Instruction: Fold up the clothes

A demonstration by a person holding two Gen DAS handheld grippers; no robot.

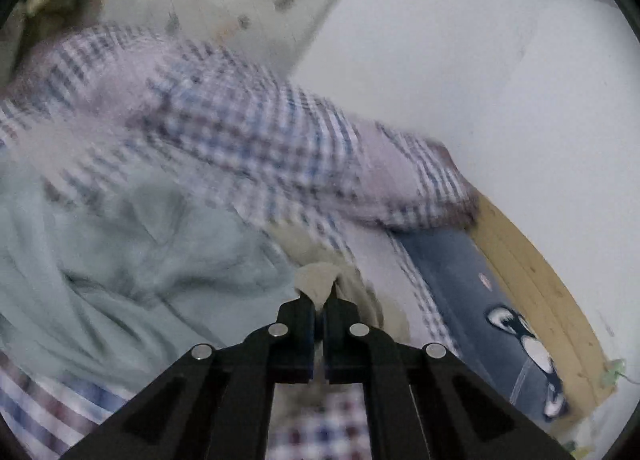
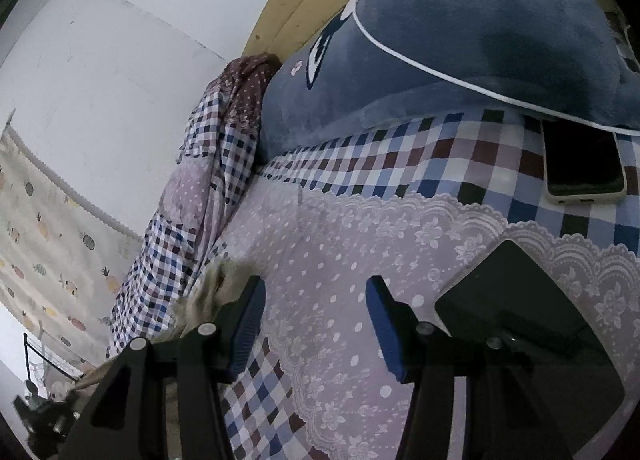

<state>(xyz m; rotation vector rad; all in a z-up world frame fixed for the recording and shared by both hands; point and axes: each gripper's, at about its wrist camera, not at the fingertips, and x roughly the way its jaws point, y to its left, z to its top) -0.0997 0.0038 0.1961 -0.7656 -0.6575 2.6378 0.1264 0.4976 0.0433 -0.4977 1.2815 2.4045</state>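
In the left wrist view my left gripper (image 1: 318, 300) is shut on a bunched fold of beige cloth (image 1: 316, 280), which trails down between the fingers. A crumpled pale green garment (image 1: 120, 260) lies just left of it on the bed. This view is blurred. My right gripper (image 2: 316, 324) stands open in the right wrist view, low over the pink dotted bedspread (image 2: 360, 252), with nothing between its blue pads (image 2: 250, 324). A strip of the beige cloth (image 2: 212, 292) lies just outside the gripper's left finger.
A bunched checked quilt (image 1: 240, 132) (image 2: 200, 200) runs along the white wall. A blue plush pillow (image 2: 460, 40) (image 1: 500, 300) lies against the wooden headboard (image 1: 540, 280). A phone (image 2: 580, 164) and a flat black device (image 2: 520, 320) rest on the bed at the right.
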